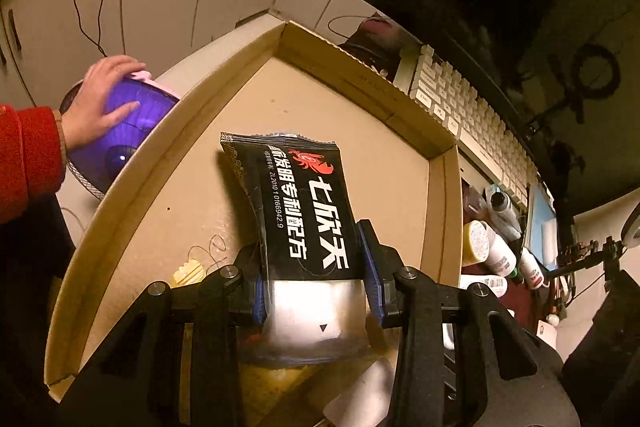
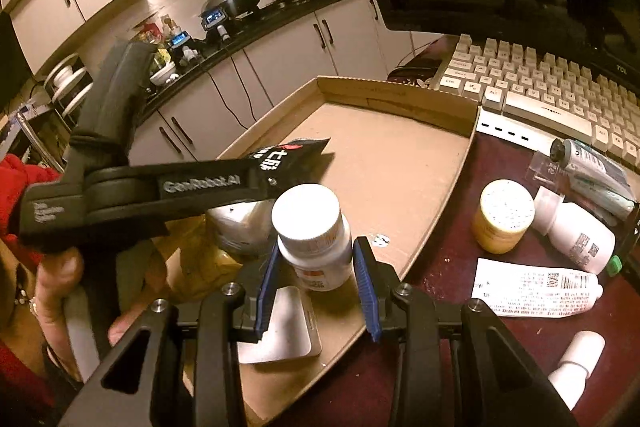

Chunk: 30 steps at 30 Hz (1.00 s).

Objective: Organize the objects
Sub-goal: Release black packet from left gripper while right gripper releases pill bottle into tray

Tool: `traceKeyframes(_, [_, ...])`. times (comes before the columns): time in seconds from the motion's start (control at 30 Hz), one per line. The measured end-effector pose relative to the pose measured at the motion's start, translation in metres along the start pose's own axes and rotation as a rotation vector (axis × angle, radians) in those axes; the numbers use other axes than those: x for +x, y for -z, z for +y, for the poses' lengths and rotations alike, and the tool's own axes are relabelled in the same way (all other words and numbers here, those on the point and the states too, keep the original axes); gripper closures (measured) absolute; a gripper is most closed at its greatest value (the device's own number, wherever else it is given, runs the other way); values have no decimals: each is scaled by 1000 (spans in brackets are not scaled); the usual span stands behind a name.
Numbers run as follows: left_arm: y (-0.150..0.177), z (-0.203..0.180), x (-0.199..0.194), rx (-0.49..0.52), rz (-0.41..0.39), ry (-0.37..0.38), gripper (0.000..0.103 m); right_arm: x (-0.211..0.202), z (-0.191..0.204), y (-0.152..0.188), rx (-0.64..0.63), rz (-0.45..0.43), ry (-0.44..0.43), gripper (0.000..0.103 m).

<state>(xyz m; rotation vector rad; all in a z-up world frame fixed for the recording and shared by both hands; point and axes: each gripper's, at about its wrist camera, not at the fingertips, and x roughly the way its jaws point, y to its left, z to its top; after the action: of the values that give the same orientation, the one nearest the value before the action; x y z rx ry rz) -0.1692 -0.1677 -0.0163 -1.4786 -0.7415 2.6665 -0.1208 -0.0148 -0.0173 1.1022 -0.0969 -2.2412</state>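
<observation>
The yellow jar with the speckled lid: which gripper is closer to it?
Right. The right gripper, holding a white bottle, is just beside the yellow jar; the left gripper is farther away, over the cardboard tray.

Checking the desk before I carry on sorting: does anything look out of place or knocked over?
Yes. Right of the cardboard tray, several containers lie toppled on the dark red desk: a white bottle, a tube and a small white bottle. The yellow jar stands upright.
</observation>
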Motion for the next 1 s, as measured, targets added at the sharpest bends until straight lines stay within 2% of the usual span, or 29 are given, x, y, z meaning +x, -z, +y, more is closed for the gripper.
traceKeyframes(0.23, [5, 0, -3, 2, -18, 15, 63, 12, 3, 3, -25, 19, 40, 66])
traceKeyframes(0.37, [9, 2, -10, 2, -44, 58, 54, 12, -2, 5, 10, 7, 19, 65])
traceKeyframes(0.5, [13, -2, -24, 4, -87, 86, 53, 5, 1, 8, 11, -2, -4, 55])
traceKeyframes(0.57, [18, -6, -36, 14, -124, 67, 53, -5, 2, 10, 6, -24, 4, 48])
traceKeyframes(0.7, [40, -17, -64, 37, -215, 38, 53, -38, -4, 19, 27, -73, 13, 48])
traceKeyframes(0.8, [62, -25, -79, 32, -257, 74, 53, -69, -17, 34, 58, -109, 14, 48])
traceKeyframes(0.9, [82, -39, -81, 42, -261, 111, 53, -97, -40, 53, 112, -138, 57, 47])
traceKeyframes(1.0, [94, -59, -72, 103, -235, 115, 53, -112, -64, 69, 163, -129, 127, 47])
